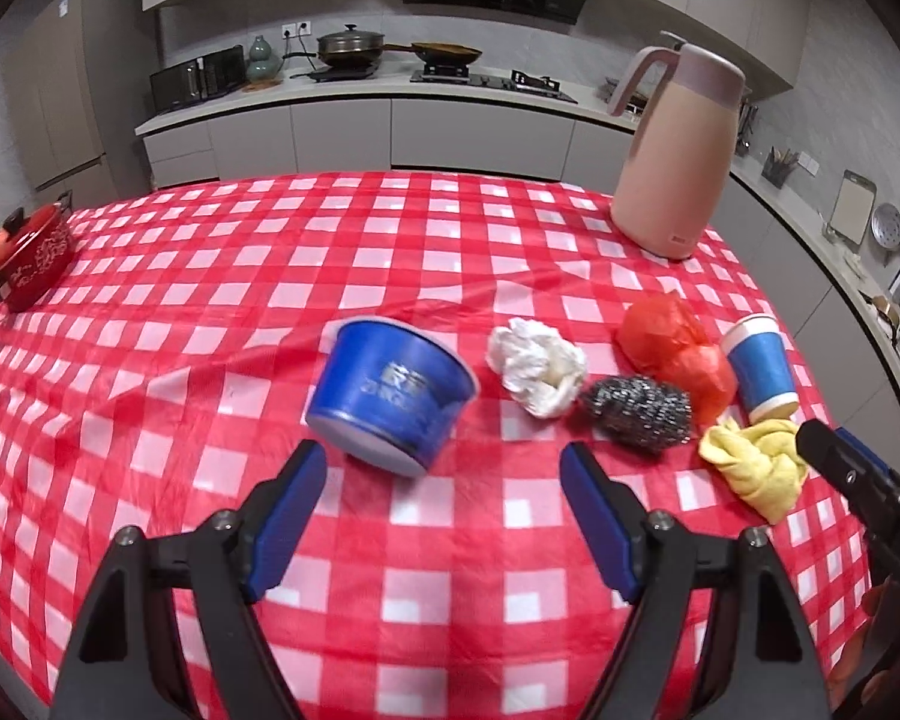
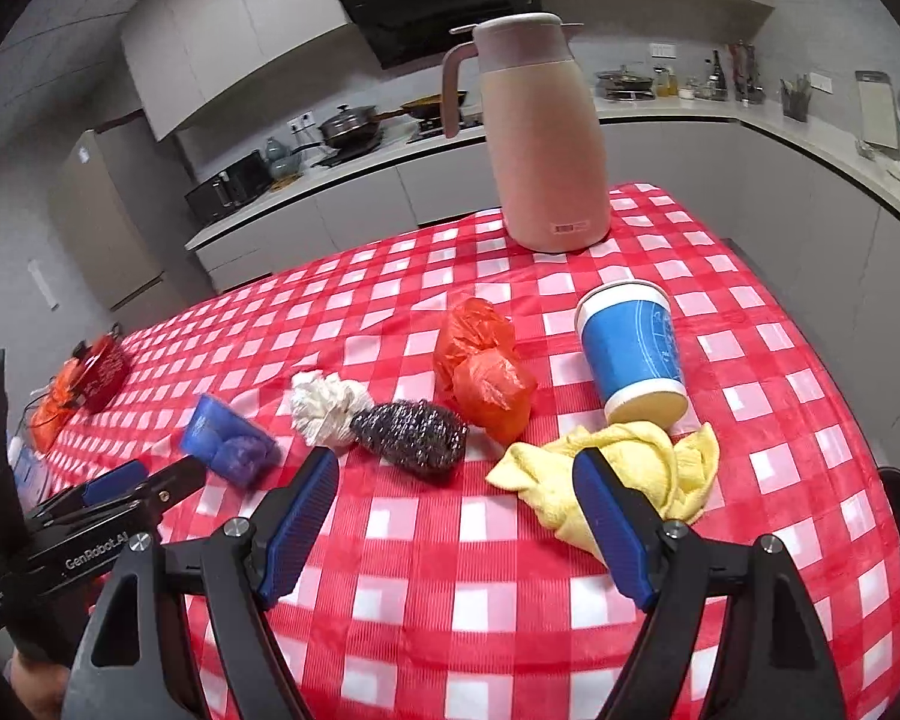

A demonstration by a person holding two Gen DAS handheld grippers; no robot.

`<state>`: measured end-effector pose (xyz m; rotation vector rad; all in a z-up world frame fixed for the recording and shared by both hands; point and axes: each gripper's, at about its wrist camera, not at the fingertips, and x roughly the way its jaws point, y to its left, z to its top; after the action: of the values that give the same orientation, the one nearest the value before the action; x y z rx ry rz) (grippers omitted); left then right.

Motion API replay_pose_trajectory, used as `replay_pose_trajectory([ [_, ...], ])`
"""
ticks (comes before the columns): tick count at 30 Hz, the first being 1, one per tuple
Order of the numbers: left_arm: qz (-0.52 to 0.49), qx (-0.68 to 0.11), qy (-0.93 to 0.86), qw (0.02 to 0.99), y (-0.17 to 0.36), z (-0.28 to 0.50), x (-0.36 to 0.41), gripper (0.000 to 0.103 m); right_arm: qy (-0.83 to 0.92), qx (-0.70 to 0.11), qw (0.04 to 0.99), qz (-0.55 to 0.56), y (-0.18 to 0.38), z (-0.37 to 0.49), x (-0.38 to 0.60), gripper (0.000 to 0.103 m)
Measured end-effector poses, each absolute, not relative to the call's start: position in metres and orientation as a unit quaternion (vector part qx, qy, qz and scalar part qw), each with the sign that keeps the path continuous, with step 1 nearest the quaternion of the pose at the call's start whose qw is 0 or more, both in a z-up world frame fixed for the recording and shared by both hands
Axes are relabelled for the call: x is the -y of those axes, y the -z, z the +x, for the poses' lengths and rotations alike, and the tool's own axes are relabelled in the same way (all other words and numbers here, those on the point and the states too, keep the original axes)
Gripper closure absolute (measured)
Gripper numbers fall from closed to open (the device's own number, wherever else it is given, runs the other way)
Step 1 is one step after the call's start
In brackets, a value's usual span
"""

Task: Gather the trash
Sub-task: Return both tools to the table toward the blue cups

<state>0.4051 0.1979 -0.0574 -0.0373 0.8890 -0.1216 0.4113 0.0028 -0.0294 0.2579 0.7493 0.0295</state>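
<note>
The blue bowl (image 1: 390, 393) lies tipped just ahead of the left gripper (image 1: 444, 468), jaws wide and empty. The right gripper (image 2: 456, 480) tilts down too, wide and empty, yellow cloth (image 2: 642, 462) by its right jaw.

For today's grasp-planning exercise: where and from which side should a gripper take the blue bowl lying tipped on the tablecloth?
Probably across the blue bowl's tapered side wall, from above and the near side. It lies tipped, base towards the open left gripper, with tablecloth clear around it.
</note>
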Motion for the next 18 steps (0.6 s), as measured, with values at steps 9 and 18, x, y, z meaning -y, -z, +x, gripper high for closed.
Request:
replay_pose_trajectory([
  [9,0.003,-0.448,0.073,0.891,0.075,0.434,-0.205,0.022,0.007,-0.372,0.919,0.131,0.034,0.431,-0.012,0.021],
  [18,0.021,-0.459,0.078,0.885,0.089,0.451,-0.206,0.022,0.025,-0.380,0.914,0.138,0.041,0.438,-0.009,0.021],
])
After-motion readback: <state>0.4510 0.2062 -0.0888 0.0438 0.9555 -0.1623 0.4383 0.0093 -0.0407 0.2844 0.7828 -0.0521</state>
